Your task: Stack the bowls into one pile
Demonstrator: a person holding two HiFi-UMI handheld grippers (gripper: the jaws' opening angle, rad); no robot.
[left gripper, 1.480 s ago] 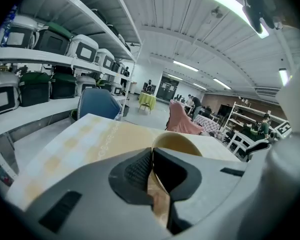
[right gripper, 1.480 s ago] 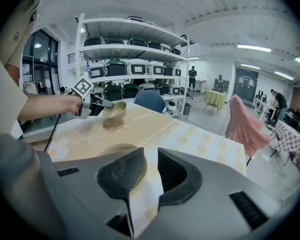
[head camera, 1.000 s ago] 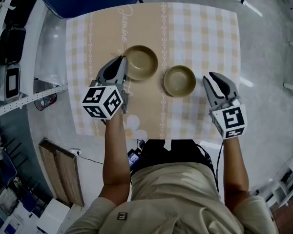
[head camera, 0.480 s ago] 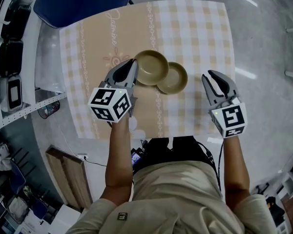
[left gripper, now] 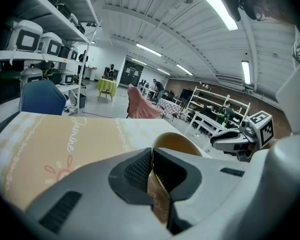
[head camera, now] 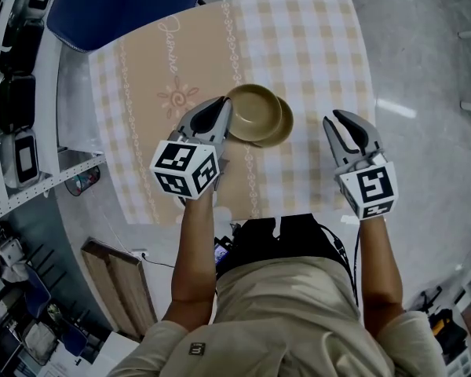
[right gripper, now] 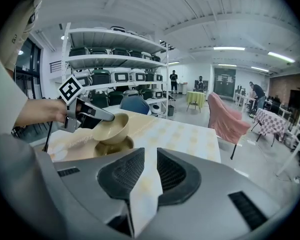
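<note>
The surface point(head camera: 322, 45), under its checked cloth, carries just two tan bowls, both near the middle of its front half. My left tool point(head camera: 220, 113) is pinched on the rim of the upper bowl point(head camera: 255, 110), the wall caught between the pads, and holds it clear of the cloth. My right tool point(head camera: 343, 129) hangs off to the right of the bowls, jaws a little apart with only cloth showing between them. The lower bowl point(head camera: 282, 134) sits on the cloth and shows as a crescent past the upper bowl's right edge.

In the right gripper view the upper bowl's base is about level with the lower rim; I cannot tell whether they touch. I judge the pile nearly made: what is left is to centre, lower and let go.
</note>
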